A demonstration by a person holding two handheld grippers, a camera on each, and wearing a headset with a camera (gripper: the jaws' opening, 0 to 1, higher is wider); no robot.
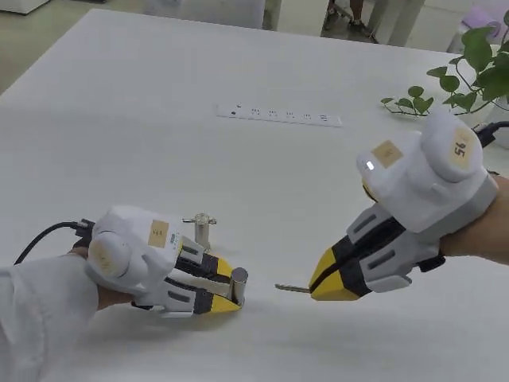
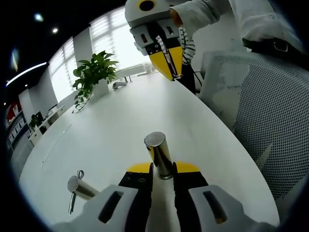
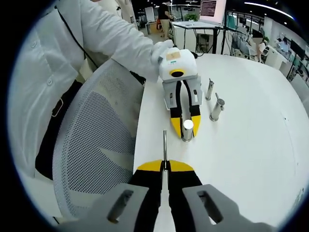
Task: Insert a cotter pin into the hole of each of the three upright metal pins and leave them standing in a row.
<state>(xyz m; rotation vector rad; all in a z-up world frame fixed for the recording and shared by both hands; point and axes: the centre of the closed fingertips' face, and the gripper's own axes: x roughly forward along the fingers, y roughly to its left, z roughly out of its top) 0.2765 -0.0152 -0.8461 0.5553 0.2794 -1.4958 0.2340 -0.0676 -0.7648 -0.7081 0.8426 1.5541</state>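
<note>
My left gripper (image 1: 230, 286) is shut on an upright metal pin (image 1: 238, 282) standing on the white table (image 1: 159, 119); in the left gripper view that pin (image 2: 159, 153) rises between the yellow tips. My right gripper (image 1: 322, 287) is shut on a thin cotter pin (image 1: 291, 288), level, pointing at the held pin with a small gap left. In the right gripper view the cotter pin (image 3: 164, 144) aims at the metal pin (image 3: 187, 129) in the left gripper (image 3: 186, 126). Two more pins (image 3: 210, 89) (image 3: 217, 109) stand behind; one (image 1: 203, 227) carries a cotter pin.
A white power strip (image 1: 278, 115) lies at mid-table, and a potted plant (image 1: 477, 64) stands at the far right. A mesh office chair (image 3: 96, 145) sits at the table's near edge. People stand in the background beyond the table.
</note>
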